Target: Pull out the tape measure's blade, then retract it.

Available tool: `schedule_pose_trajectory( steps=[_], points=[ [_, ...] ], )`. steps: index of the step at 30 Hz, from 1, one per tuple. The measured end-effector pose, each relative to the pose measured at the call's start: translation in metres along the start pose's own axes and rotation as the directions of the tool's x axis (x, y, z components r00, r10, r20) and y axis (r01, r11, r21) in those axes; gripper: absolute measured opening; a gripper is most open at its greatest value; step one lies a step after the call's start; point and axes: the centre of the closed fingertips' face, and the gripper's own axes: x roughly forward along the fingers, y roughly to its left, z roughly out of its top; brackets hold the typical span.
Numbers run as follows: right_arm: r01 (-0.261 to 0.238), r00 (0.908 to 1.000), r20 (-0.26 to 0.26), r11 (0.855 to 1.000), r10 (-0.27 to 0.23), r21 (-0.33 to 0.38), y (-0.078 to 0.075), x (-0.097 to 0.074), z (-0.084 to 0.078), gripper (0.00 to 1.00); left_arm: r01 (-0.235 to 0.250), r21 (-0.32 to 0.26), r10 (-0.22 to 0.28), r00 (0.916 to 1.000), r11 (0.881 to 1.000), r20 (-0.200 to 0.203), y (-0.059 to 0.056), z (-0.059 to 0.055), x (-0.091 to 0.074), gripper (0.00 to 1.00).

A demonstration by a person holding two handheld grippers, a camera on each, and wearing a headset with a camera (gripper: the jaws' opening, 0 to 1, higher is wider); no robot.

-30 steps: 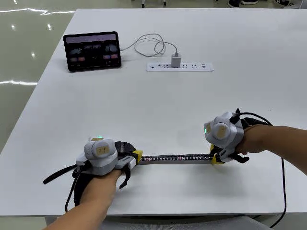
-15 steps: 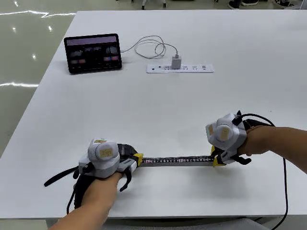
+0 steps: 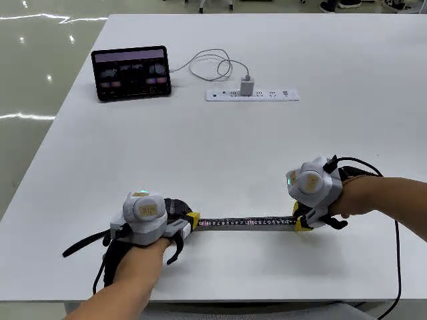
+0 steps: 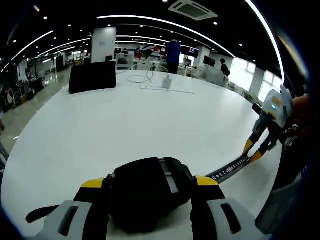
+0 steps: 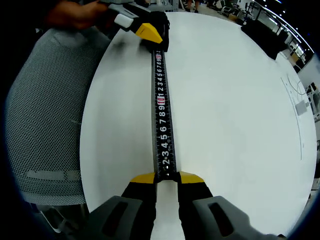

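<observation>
The tape measure's black case point(image 4: 147, 192) lies near the table's front edge, and my left gripper point(image 4: 149, 184) is shut on it. In the head view the case point(image 3: 177, 210) peeks out beside my left gripper point(image 3: 190, 221). The blade point(image 3: 245, 222) runs flat along the table to my right gripper point(image 3: 300, 223), which is shut on the blade's tip. In the right gripper view the numbered blade point(image 5: 162, 120) stretches from my right gripper point(image 5: 167, 178) to the case point(image 5: 159, 26), past the red 10 mark.
A dark tablet point(image 3: 131, 72) stands at the back left of the white table point(image 3: 220, 153). A white power strip point(image 3: 251, 95) with a charger and coiled cable point(image 3: 213, 64) lies behind the middle. People stand far off in the left gripper view.
The blade's drawn length looks about the same. My right gripper has shifted very slightly; the head camera has moved a little.
</observation>
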Motion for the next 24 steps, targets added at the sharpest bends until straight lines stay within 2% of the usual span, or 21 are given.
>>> schedule_pose_trajectory(
  steps=[5,12,16,18,24],
  points=[
    [0.002,0.9997,0.022,1.000,-0.002,0.014,0.000,0.000,0.003,0.11,0.001,0.001,-0.001,1.0000,1.000,0.000,0.000,0.000,0.000,0.63],
    [0.003,0.9996,0.027,1.000,-0.004,0.010,0.000,0.002,0.005,0.11,0.003,0.001,-0.003,1.0000,1.000,-0.002,0.000,0.000,0.000,0.63],
    [0.007,0.9993,0.036,0.999,-0.005,-0.043,0.003,0.002,0.008,0.11,0.003,0.001,-0.003,1.0000,1.000,-0.004,0.000,0.000,0.000,0.63],
    [-0.004,0.9992,0.041,1.000,0.005,-0.021,0.003,0.001,0.008,0.10,0.004,0.002,-0.004,1.0000,1.000,-0.005,0.000,0.000,0.000,0.63],
    [-0.003,0.9983,0.059,1.000,0.003,-0.013,0.001,0.000,0.012,0.10,0.005,0.002,-0.005,1.0000,1.000,-0.006,0.000,0.000,0.000,0.63]
  ],
)
